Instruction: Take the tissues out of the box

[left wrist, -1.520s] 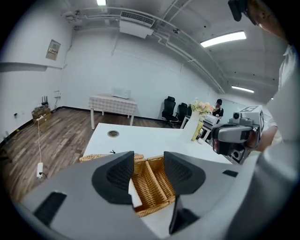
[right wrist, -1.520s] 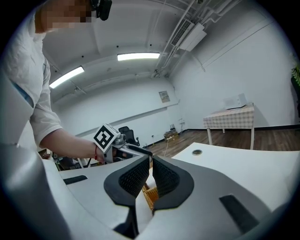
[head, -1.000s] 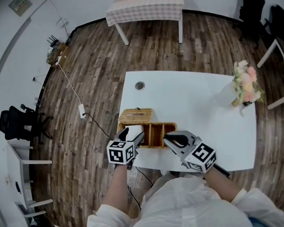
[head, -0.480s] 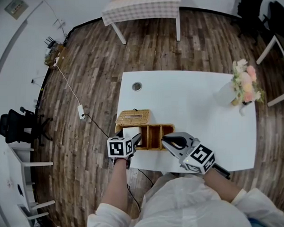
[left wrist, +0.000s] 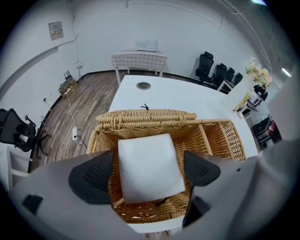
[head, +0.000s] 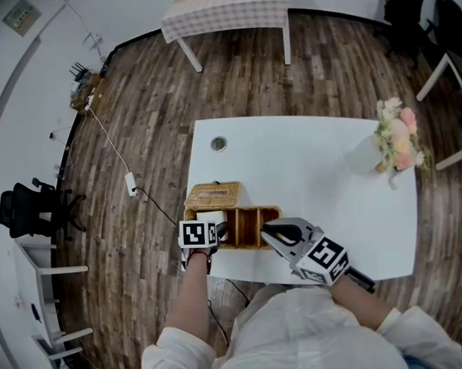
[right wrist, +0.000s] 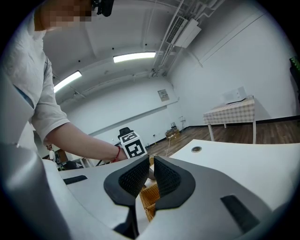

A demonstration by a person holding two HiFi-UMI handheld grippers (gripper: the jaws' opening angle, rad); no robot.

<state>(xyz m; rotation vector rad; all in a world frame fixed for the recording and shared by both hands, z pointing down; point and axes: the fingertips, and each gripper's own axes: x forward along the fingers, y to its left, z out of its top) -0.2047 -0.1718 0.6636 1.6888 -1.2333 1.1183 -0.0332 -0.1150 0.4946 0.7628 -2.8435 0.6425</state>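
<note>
Golden-brown rough woven wicker basket box (left wrist: pixel 225 138), soft matt white paper tissue stack (left wrist: pixel 149 166), smooth matt white tabletop (head: pixel 306 162), dark grained wood-plank floor (head: pixel 145 115).

Quick tally: one wicker box (head: pixel 255 226), one folded tissue (left wrist: pixel 149 166), two grippers (left gripper (left wrist: pixel 147 172), right gripper (right wrist: pixel 150 176)), two tables (white table (head: pixel 313 162), checkered table (head: pixel 225 6)), one flower vase (head: pixel 394 145).

box (head: pixel 249 226) sits at lower-left edge of the counter (head: pixel 314 184), w/ its lid (head: pixel 212 194) right behind. tissues (left wrist: pixel 150 166) in the leftmost compartment. flowers (head: pixel 398 140) far right on counter, hole (head: pixel 218 144) upper left. small table (head: pixel 225 10) way behind, top of frame.
</note>
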